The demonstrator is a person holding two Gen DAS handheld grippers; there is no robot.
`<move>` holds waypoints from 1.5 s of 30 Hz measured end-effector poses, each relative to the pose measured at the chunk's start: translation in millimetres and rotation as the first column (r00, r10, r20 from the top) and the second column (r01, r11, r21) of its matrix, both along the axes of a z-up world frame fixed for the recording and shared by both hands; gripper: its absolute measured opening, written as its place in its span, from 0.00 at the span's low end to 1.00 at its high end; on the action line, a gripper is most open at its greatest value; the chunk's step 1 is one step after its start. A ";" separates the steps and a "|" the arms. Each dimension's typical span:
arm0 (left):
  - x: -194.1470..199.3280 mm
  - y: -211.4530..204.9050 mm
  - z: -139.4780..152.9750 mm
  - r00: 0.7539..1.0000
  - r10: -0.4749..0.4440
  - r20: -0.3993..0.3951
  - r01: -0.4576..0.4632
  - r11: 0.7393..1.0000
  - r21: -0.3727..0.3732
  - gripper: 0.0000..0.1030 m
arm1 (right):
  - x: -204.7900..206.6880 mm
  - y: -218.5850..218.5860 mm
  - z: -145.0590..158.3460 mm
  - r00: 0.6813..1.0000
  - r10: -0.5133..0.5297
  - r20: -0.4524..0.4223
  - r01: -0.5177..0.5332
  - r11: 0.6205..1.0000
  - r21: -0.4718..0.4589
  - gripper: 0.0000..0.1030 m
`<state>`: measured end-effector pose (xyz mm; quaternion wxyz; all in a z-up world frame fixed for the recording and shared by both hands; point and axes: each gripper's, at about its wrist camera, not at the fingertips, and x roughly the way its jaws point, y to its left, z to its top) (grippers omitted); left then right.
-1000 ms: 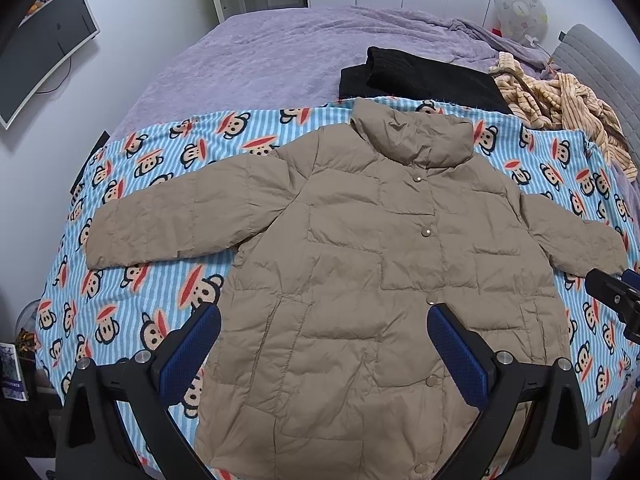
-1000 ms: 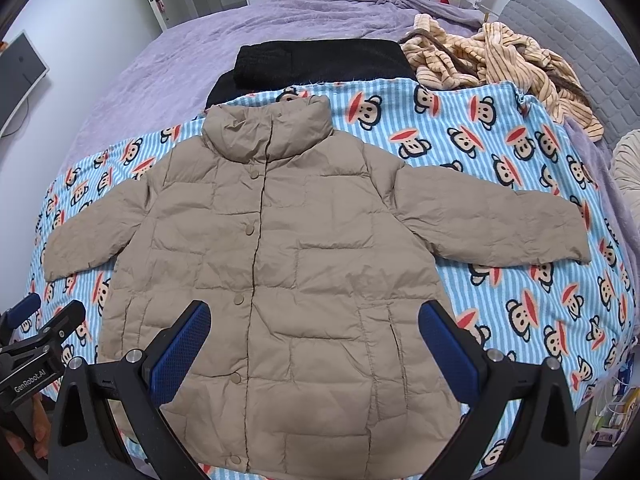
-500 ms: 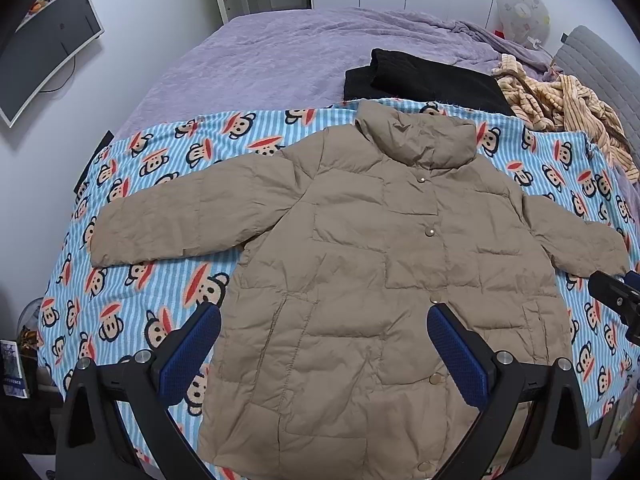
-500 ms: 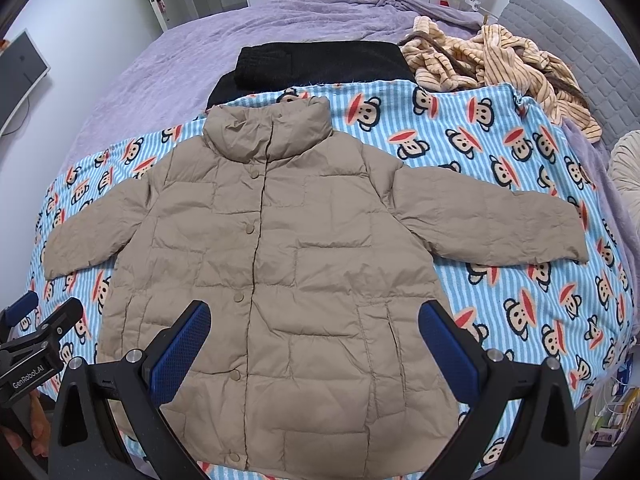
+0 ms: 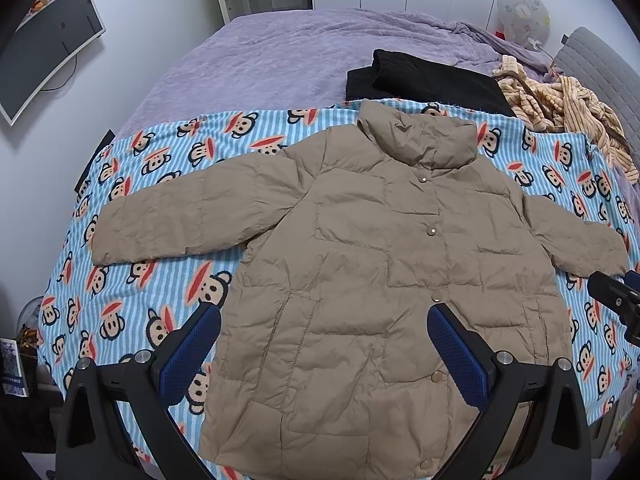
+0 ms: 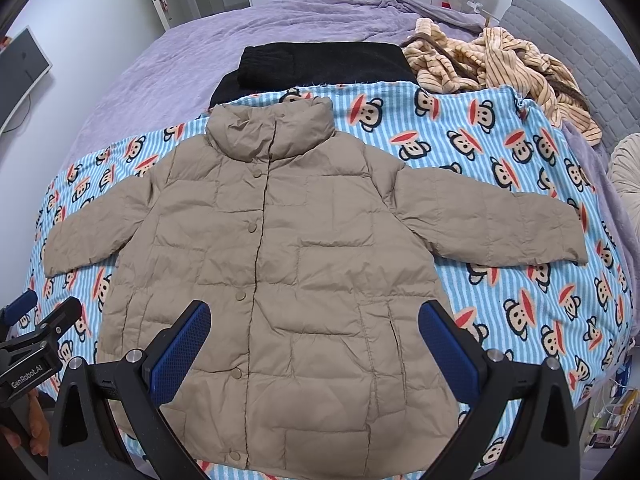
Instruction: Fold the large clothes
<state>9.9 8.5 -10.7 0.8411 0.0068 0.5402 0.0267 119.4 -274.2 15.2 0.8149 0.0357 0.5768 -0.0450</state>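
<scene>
A tan quilted puffer jacket (image 5: 380,272) lies flat and face up on a blue striped monkey-print blanket (image 5: 160,292), snapped shut, both sleeves spread out sideways, collar at the far side. It also fills the right wrist view (image 6: 288,264). My left gripper (image 5: 324,344) is open and empty, hovering above the jacket's lower left part. My right gripper (image 6: 314,340) is open and empty above the jacket's lower hem area. Each gripper shows at the edge of the other's view: the right one (image 5: 616,300), the left one (image 6: 36,340).
The blanket (image 6: 520,152) covers the near part of a purple bed (image 5: 280,56). A folded black garment (image 6: 320,64) and a heap of beige striped clothing (image 6: 500,68) lie behind the jacket. A monitor (image 5: 44,44) hangs on the left wall.
Both grippers have drifted slightly; the view of the jacket shifts a little. Jacket and jaws are unchanged.
</scene>
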 end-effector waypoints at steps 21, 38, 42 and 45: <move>-0.7 2.1 -0.2 1.000 0.001 0.001 -0.001 1.000 -0.001 1.00 | -1.2 2.9 -1.2 1.000 -0.002 0.001 0.002 1.000 -0.002 1.00; -1.4 20.0 -6.4 1.000 0.003 -0.011 -0.003 1.000 -0.010 1.00 | -2.1 4.1 -1.8 1.000 -0.001 -0.014 0.001 1.000 -0.006 1.00; 2.6 22.5 -10.6 1.000 0.005 -0.021 -0.005 1.000 -0.012 1.00 | 2.9 13.6 -11.7 1.000 0.000 -0.028 0.000 1.000 -0.003 1.00; 4.0 26.1 -13.3 1.000 0.005 -0.024 -0.005 1.000 -0.015 1.00 | 5.4 19.5 -15.1 0.999 0.002 -0.033 -0.002 1.000 -0.006 1.00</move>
